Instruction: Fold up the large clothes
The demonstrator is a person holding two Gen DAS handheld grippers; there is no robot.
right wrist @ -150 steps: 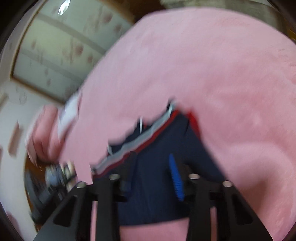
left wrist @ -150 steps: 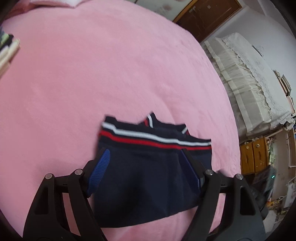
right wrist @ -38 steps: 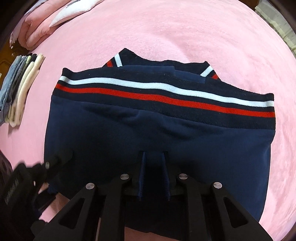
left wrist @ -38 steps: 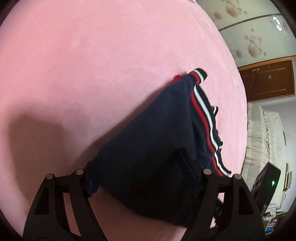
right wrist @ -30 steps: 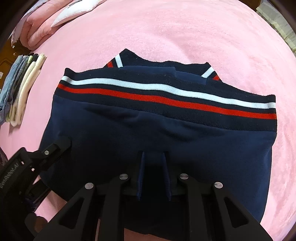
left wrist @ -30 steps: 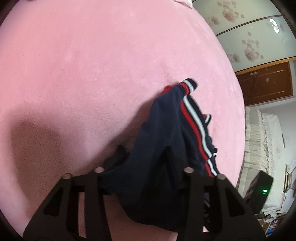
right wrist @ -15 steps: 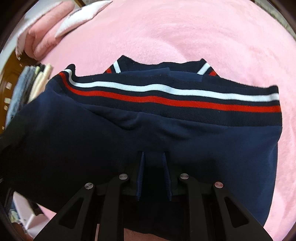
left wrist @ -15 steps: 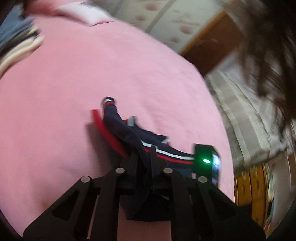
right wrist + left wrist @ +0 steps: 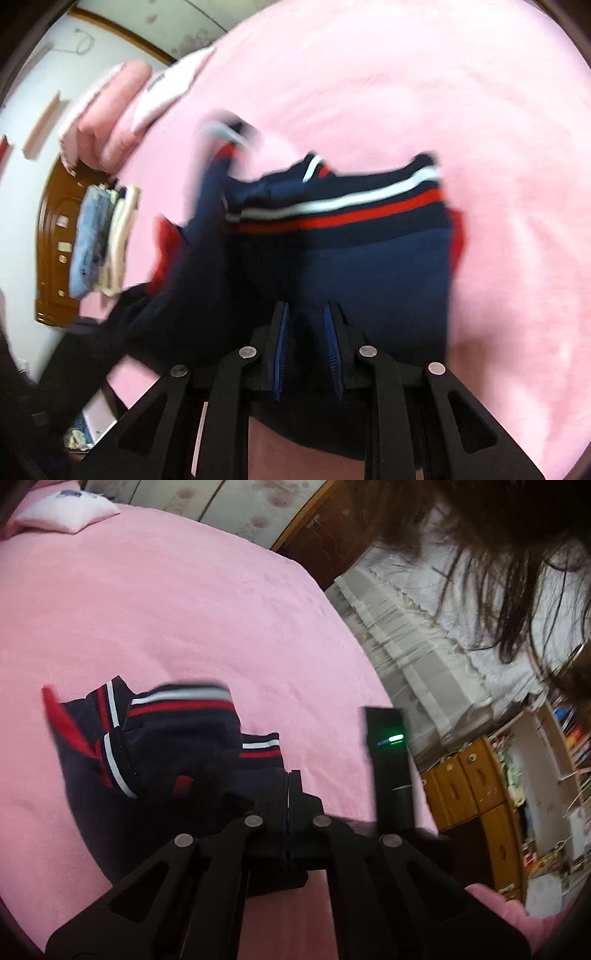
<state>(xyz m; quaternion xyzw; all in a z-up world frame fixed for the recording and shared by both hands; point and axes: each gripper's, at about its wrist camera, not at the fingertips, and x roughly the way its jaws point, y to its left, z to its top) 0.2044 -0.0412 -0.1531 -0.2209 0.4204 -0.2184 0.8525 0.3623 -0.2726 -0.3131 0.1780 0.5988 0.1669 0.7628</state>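
Gripping the navy striped sweater [image 9: 369,258] mid-frame over the pink bed [image 9: 184,590], left gripper [image 9: 288,812] jaws pinched tight on cloth, right gripper [image 9: 306,347] jaws narrowly apart around a fold; fast swing likely slips it out, wrecking the fold.

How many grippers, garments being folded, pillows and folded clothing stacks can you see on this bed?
Grippers: 2, left and right
Navy garment: 1
Pillow: 1
Folded stack: 1
Total: 5
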